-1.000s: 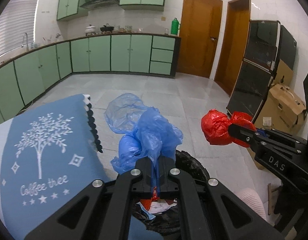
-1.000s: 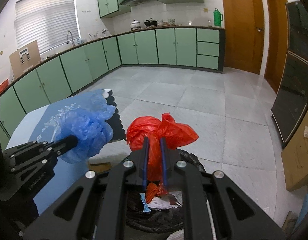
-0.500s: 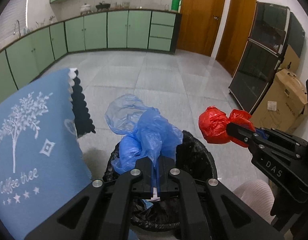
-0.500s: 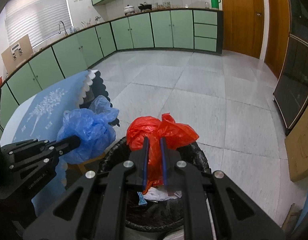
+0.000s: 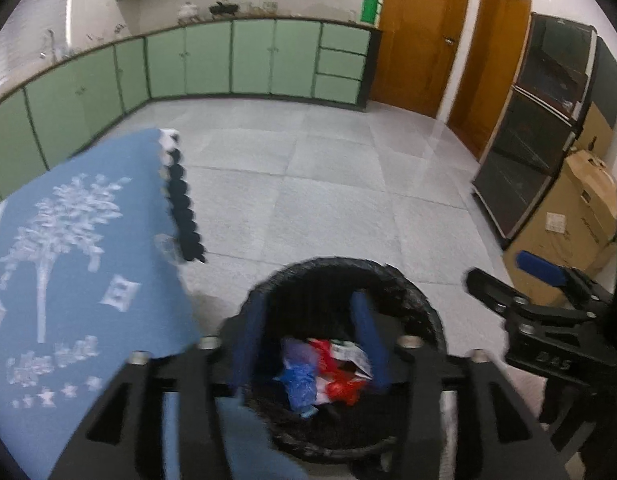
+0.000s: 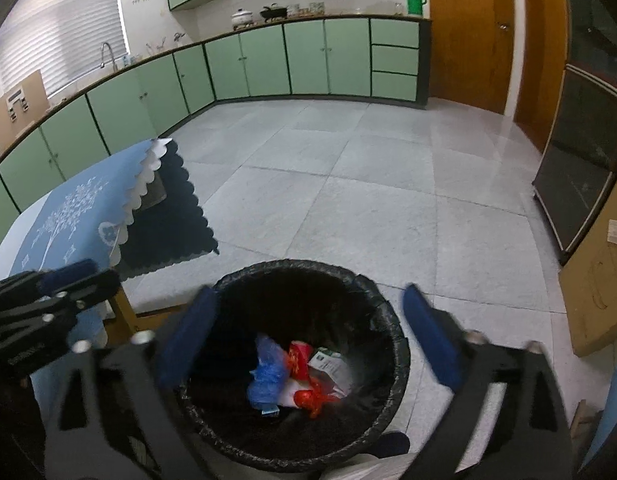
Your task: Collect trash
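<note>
My left gripper (image 5: 306, 336) spread wide and empty over black-lined bin (image 5: 412, 292), blue bag (image 5: 298, 384) and red bag (image 5: 342, 386) inside, blue tablecloth (image 5: 68, 272) left, my right gripper (image 5: 508, 280) alongside.

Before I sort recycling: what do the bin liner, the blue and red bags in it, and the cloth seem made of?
Bin liner: thin black plastic film, glossy, crinkled over the rim. Blue bag and red bag: thin, crumpled, shiny plastic film. Cloth: probably matte woven fabric or vinyl; white tree print, scalloped edge.

A blue tablecloth printed with a white tree (image 5: 68, 264) drapes left, pale-green cabinets (image 6: 268, 60) line the tiled floor (image 6: 348, 200), a brown cardboard box (image 5: 576, 216) sits right.
</note>
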`<move>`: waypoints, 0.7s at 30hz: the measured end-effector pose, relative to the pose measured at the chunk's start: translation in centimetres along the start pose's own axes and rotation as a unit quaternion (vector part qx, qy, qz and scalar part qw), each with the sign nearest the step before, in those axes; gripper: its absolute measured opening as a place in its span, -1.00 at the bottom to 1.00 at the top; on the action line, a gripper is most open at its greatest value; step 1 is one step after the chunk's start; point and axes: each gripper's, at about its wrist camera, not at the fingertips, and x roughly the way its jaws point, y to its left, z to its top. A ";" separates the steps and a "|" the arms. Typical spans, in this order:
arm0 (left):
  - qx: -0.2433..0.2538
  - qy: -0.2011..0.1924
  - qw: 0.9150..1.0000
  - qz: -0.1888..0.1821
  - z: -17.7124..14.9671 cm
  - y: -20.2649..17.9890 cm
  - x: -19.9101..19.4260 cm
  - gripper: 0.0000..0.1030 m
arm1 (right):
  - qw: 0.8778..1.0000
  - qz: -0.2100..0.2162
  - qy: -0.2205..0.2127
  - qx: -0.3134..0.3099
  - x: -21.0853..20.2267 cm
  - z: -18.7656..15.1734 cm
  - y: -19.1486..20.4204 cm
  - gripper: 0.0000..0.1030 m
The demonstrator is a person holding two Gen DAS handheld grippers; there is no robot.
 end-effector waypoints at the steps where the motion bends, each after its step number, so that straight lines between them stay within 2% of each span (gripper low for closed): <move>1: 0.001 -0.009 1.000 0.009 0.0 0.4 -0.6 0.18 | 1.000 0.002 0.001 0.001 -0.2 0.0 0.0 0.85; 4: 0.002 -0.021 1.000 0.022 -0.1 1.4 -2.0 0.28 | 1.000 0.008 0.007 0.015 -0.8 0.2 -0.2 0.87; 12: -0.014 -0.047 0.998 0.047 -0.4 3.5 -6.5 0.77 | 0.998 0.057 0.016 0.030 -3.7 1.1 1.7 0.90; 15: -0.021 -0.060 0.997 0.053 -0.6 4.2 -8.7 0.87 | 0.997 0.073 0.008 0.021 -5.4 1.4 3.0 0.90; 21: -0.032 -0.078 0.994 0.068 -1.1 4.9 -12.5 0.88 | 0.996 0.086 -0.011 -0.005 -9.4 1.9 5.7 0.90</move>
